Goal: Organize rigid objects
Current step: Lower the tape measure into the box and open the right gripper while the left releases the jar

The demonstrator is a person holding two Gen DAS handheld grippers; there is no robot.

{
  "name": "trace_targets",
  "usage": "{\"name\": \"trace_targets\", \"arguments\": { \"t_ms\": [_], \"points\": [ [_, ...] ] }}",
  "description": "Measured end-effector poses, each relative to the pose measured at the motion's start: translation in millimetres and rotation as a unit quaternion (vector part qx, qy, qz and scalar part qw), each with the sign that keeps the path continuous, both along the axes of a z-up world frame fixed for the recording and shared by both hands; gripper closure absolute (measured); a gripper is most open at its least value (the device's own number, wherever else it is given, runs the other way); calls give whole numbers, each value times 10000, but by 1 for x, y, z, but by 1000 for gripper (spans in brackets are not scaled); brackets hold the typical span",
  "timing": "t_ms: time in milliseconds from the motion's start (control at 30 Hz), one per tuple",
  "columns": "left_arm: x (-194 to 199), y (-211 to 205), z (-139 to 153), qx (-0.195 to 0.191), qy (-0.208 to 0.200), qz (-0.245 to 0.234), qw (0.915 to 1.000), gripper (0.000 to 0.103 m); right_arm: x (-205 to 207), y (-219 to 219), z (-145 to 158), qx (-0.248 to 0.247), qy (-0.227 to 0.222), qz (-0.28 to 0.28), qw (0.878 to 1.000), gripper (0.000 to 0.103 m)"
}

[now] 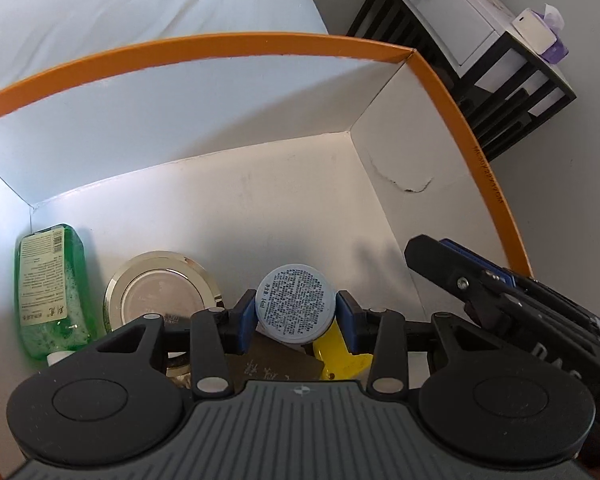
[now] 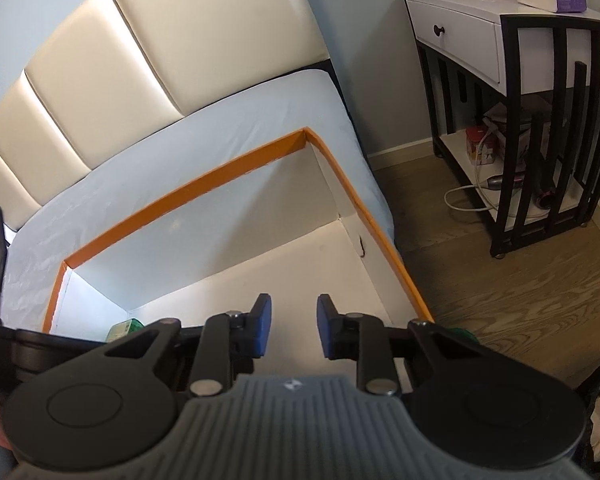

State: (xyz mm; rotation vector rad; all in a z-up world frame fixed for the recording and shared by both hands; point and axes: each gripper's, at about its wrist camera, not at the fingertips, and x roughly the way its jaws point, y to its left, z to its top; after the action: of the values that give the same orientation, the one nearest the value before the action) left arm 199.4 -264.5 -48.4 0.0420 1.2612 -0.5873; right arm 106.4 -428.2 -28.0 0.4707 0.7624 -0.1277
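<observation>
**Ana:** Clamped between the blue pads of the left hand-held gripper (image 1: 296,314), the small round tin (image 1: 296,305) is sitting with its printed blue face turned up at the camera. So that side is holding the tin, jaws narrow around it.

**Ben:** And where is it hanging relative to the box?

**Ana:** It is hovering inside the orange-rimmed box (image 1: 452,92), over the near end of the white floor. Going left to right from that gripper: the green bottle (image 1: 52,288) is lying well to its left, long axis running away from the camera along the left wall; the gold-lidded jar (image 1: 162,294) is sitting just left of the left pad; a yellow item (image 1: 340,356) is peeking out directly below the tin, beside something dark that I cannot identify.

**Ben:** The right side?

**Ana:** The right hand-held gripper (image 2: 290,328) is standing narrowly open, nothing between its pads, pointing over the near rim into the box. Its black body is showing at the left gripper's right.

**Ben:** So the placement depends on the left one.

**Ana:** I am judging so: bare floor is lying straight ahead of the tin, beyond the clutter beneath it.
</observation>
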Motion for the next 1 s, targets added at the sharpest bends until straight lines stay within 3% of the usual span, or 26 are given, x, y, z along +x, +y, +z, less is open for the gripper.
{"name": "trace_targets", "arguments": {
  "t_ms": [167,300,433,500,567,667,800,933,1000],
  "points": [
    [1,-3,-4,45,37,17,10000,51,1,-1,-2,84,38,8,10000,79],
    [5,3,-4,-137,113,123,9998,41,0,-1,-2,105,22,8,9999,79],
    [5,12,2,-244,83,275,9993,40,2,0,-2,66,55,14,10000,79],
    [0,16,10,-182,-122,344,9992,38,2,1,-2,26,61,34,10000,78],
    [-8,24,21,-364,-373,325,9981,31,2,2,-2,-5,82,63,9999,78],
    [-19,38,38,-576,-683,251,9957,29,2,4,-1,-4,56,84,9999,76],
    [-32,63,64,-713,-1111,362,9906,15,0,7,1,-155,68,56,9998,75],
    [-40,93,84,-935,-1359,639,9842,14,-2,19,6,-583,79,97,9982,68],
    [-43,107,88,-935,-1508,822,9807,14,-3,25,10,-793,83,124,9967,59]
  ]
}}
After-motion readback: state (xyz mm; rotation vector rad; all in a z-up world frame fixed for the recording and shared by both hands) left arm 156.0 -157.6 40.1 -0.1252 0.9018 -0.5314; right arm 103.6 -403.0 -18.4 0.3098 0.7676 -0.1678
